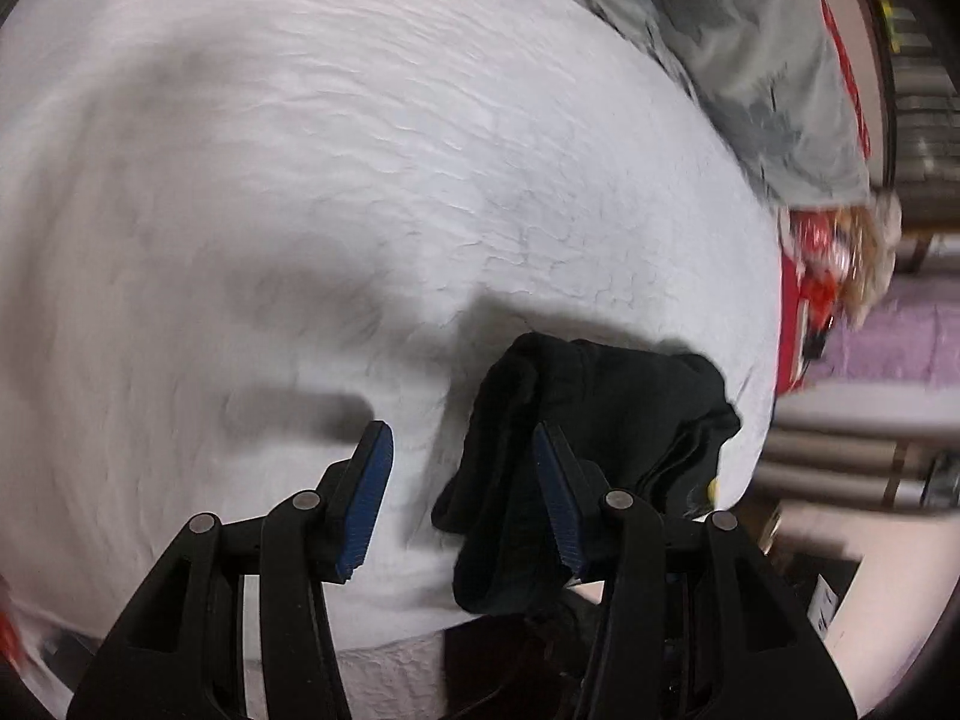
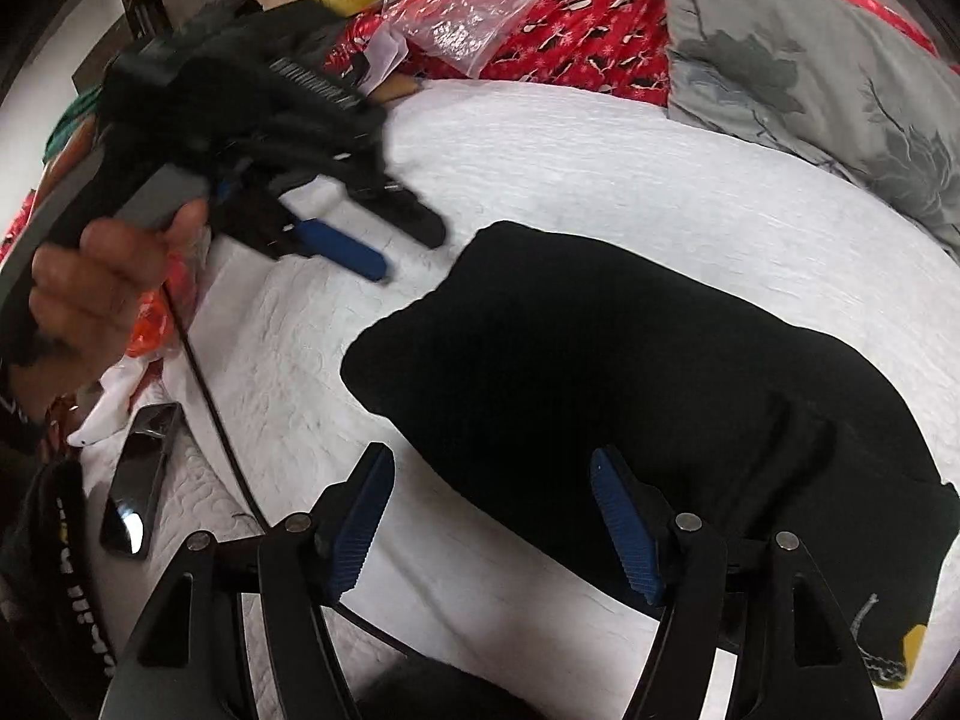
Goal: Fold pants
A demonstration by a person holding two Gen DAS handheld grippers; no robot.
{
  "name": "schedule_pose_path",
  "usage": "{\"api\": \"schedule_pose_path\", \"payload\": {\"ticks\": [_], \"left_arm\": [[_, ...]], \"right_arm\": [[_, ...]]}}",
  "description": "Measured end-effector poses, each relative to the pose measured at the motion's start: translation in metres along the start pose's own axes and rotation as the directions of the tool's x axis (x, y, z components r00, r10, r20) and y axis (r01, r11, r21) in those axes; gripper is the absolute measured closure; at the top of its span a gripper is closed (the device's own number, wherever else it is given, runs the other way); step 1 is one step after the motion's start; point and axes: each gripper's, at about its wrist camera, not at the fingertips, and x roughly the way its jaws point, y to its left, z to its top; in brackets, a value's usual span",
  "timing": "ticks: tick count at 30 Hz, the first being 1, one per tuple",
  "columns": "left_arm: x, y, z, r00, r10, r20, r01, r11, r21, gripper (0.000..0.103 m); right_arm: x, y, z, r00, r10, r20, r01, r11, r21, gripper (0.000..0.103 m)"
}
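We hold both grippers over a white textured bedspread (image 2: 600, 180) with the black pants (image 2: 630, 372) lying on it, already folded into a compact dark bundle. Our right gripper (image 2: 489, 516) stands wide, its blue-padded fingers (image 2: 360, 522) spread and gripping nothing; the pants lie just ahead of it and to its right, with the right fingertip over the near edge of the cloth, though we cannot tell whether it touches. A yellow tag and a drawstring (image 2: 870, 642) show at the near right corner of the bundle.

Our left gripper (image 1: 462, 495) is wide as well and empty. From its own view the pants (image 1: 600, 420) sit just ahead and to the right, the right finger overlapping the bunched edge. In the right wrist view that left gripper (image 2: 390, 240) hangs blurred above the bedspread, ahead and to the left, clear of the pants, with our left hand (image 2: 102, 294) on its handle.

To the right gripper's near left lies a dark phone (image 2: 141, 480) beside a black cable (image 2: 216, 414). Far ahead lie a grey floral pillow (image 2: 810, 72) and red patterned fabric (image 2: 570, 42).
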Motion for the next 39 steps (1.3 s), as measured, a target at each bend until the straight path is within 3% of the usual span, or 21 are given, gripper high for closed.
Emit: {"api": "schedule_pose_path", "payload": {"ticks": [4, 10, 17, 19, 20, 21, 24, 28, 35, 39], "left_arm": [[0.012, -0.01, 0.016, 0.998, 0.014, -0.055, -0.01, 0.997, 0.074, 0.055], [0.022, -0.02, 0.025, 0.993, 0.011, -0.12, 0.006, 0.99, 0.141, 0.038], [0.027, -0.025, 0.024, 0.993, 0.017, -0.113, 0.001, 0.988, 0.157, 0.031], [0.027, -0.023, 0.022, 0.993, -0.042, -0.114, 0.055, 0.991, 0.119, 0.038], [0.03, -0.022, 0.021, 0.989, -0.066, -0.133, 0.08, 0.991, 0.102, 0.056], [0.033, -0.022, 0.02, 0.986, -0.069, -0.149, 0.083, 0.992, 0.09, 0.062], [0.034, -0.025, 0.017, 0.994, -0.015, -0.112, 0.025, 0.996, 0.085, 0.068], [0.025, -0.016, 0.013, 0.992, -0.098, -0.08, 0.098, 0.995, -0.003, 0.075], [0.008, -0.002, -0.004, 0.978, -0.208, -0.022, 0.203, 0.97, -0.137, 0.08], [-0.005, -0.008, -0.014, 0.973, -0.229, 0.013, 0.228, 0.959, -0.166, 0.083]], "right_arm": [[0.011, 0.018, 0.001, 0.999, -0.044, 0.013, 0.045, 0.998, -0.046, 0.031], [0.033, 0.031, 0.008, 0.989, -0.146, 0.027, 0.147, 0.988, -0.048, 0.03], [0.048, 0.036, 0.017, 0.979, -0.193, 0.062, 0.197, 0.977, -0.081, 0.031], [0.045, 0.028, 0.019, 0.983, -0.168, 0.067, 0.171, 0.984, -0.044, 0.044], [0.043, 0.025, 0.019, 0.987, -0.148, 0.069, 0.151, 0.988, -0.03, 0.047], [0.041, 0.021, 0.02, 0.989, -0.13, 0.069, 0.132, 0.991, -0.018, 0.051], [0.038, 0.014, 0.02, 0.993, -0.103, 0.063, 0.103, 0.995, -0.005, 0.065], [0.032, 0.007, 0.021, 0.996, -0.069, 0.063, 0.068, 0.998, 0.017, 0.076], [0.017, -0.002, 0.022, 0.998, -0.008, 0.07, 0.005, 0.999, 0.044, 0.086], [0.003, -0.008, 0.021, 0.996, 0.024, 0.085, -0.029, 0.998, 0.058, 0.089]]}}
